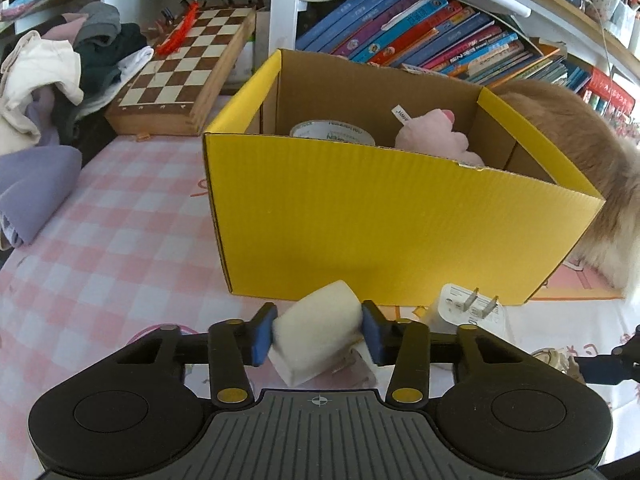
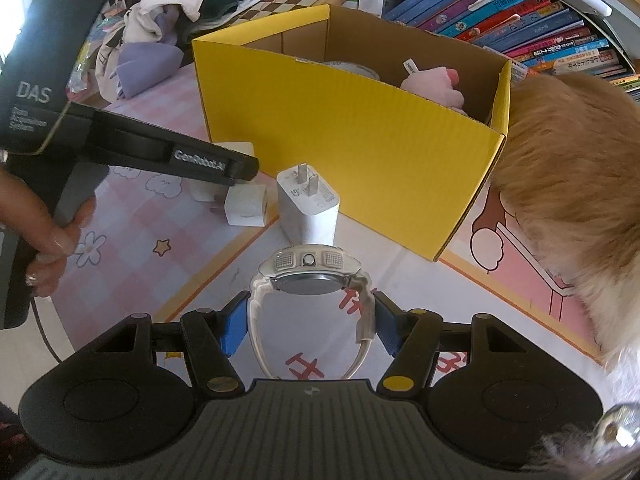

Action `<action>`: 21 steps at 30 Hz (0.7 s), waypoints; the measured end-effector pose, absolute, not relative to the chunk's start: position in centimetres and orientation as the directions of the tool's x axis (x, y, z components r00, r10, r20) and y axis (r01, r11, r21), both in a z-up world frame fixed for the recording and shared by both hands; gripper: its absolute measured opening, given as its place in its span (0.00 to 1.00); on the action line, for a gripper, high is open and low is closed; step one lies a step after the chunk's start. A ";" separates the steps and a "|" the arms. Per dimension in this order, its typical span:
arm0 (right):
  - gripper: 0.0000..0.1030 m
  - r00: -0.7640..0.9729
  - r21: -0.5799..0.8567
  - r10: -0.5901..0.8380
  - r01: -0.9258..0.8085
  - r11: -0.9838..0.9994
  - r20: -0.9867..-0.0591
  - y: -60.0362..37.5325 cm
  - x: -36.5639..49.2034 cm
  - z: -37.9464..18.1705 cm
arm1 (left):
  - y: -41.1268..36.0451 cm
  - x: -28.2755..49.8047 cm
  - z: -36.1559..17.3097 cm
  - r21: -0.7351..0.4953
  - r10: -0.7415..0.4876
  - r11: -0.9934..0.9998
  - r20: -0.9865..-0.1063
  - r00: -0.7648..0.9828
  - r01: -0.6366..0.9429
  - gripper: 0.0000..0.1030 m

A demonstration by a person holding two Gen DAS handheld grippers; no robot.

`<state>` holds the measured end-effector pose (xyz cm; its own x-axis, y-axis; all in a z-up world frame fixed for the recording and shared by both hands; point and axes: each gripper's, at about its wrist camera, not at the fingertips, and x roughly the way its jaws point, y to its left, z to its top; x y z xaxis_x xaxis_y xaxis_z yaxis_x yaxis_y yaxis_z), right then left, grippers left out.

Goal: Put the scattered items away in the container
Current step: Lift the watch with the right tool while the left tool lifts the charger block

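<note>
Nearest the lens, the left tongs (image 1: 318, 334) are clamped on a white block (image 1: 316, 332) on the bench (image 1: 120, 220), just before the yellow box (image 1: 400, 220). The right tongs (image 2: 308, 326) grip a white watch (image 2: 308, 276) by its strap, also just before the box, beside a charger (image 2: 308, 204). Both loads must rise over the box's near wall. The left tool reads "GenRobot.AI" and "DAS".
</note>
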<state>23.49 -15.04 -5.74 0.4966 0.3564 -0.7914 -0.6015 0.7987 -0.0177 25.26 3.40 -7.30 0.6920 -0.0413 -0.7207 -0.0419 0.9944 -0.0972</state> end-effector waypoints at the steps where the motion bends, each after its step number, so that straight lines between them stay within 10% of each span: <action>1: 0.59 0.496 -0.015 0.355 -0.599 0.801 -0.792 -15.1 23.4 -5.7 | 3.5 25.0 -7.1 -0.099 -0.043 0.994 -0.719 0.694 -0.041 0.38; 21: 0.59 0.525 0.016 0.339 -0.525 0.851 -0.780 -15.1 20.6 -3.6 | 5.5 17.0 -2.5 -0.113 -0.100 0.993 -0.630 0.770 0.037 0.26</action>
<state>20.56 -15.13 -3.61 0.5252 0.3394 -0.7804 -0.5253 0.8508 0.0165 17.03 5.54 -2.50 0.7701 -0.1001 -0.6300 0.0368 0.9929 -0.1128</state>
